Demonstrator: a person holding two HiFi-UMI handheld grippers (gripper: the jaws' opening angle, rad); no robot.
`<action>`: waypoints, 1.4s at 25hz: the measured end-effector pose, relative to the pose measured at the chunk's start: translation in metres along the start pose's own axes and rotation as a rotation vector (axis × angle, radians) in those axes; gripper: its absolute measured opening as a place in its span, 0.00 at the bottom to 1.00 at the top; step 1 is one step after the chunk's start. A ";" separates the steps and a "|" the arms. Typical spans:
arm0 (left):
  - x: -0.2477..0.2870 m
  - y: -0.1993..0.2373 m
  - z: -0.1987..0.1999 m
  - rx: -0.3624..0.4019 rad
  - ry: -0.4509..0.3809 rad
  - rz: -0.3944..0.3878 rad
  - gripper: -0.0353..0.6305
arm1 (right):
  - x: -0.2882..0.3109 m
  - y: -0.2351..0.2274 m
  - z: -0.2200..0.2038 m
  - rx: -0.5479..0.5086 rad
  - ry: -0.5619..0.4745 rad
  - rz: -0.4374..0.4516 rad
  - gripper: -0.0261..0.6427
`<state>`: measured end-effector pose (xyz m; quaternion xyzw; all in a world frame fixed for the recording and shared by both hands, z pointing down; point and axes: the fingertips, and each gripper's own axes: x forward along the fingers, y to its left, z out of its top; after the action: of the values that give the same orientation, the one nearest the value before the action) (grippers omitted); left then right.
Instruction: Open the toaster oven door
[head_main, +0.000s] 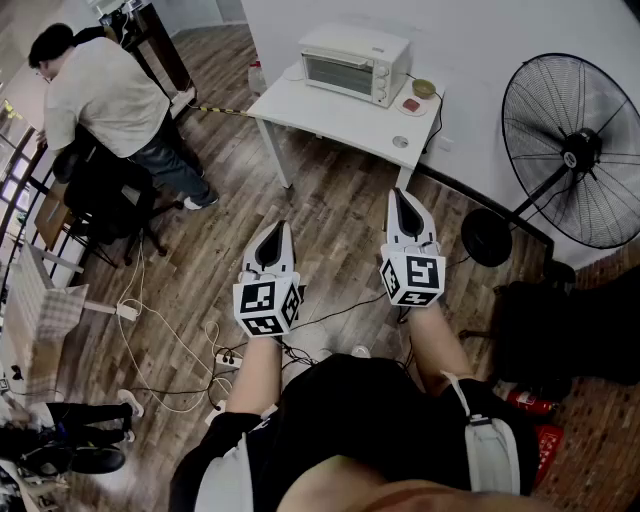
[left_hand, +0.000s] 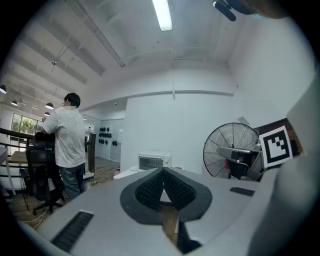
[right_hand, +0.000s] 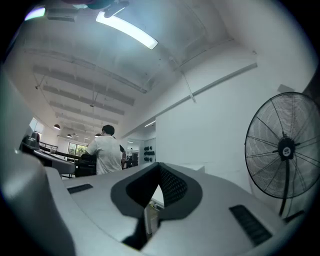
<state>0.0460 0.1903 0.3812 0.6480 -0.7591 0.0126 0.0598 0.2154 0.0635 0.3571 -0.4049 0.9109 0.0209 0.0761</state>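
A white toaster oven (head_main: 355, 62) stands with its door closed on a white table (head_main: 330, 118) against the far wall. Both grippers hover over the wooden floor, well short of the table. My left gripper (head_main: 273, 232) is shut and holds nothing. My right gripper (head_main: 402, 196), a little farther forward, is shut and empty too. In the left gripper view the toaster oven (left_hand: 153, 161) shows small and far off, just above the closed tips of the left gripper (left_hand: 164, 171). The right gripper view has the right gripper (right_hand: 159, 168) pointing at the white wall, with the oven hidden.
A large standing fan (head_main: 580, 150) is at the right of the table. A person (head_main: 105, 95) stands at a desk by an office chair (head_main: 100, 205) on the left. Cables and a power strip (head_main: 228, 358) lie on the floor. A small bowl (head_main: 424, 88) sits beside the oven.
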 end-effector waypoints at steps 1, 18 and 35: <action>-0.004 -0.001 0.000 0.001 -0.002 0.001 0.07 | -0.003 0.002 -0.001 -0.003 0.004 -0.001 0.04; -0.052 0.024 0.003 0.033 -0.021 0.000 0.07 | -0.021 0.048 0.001 0.028 0.045 -0.015 0.04; -0.062 0.074 -0.008 -0.002 -0.033 -0.008 0.07 | -0.019 0.065 -0.006 0.029 0.044 -0.101 0.04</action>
<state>-0.0167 0.2640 0.3871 0.6511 -0.7575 0.0009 0.0480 0.1784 0.1205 0.3644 -0.4498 0.8909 -0.0052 0.0629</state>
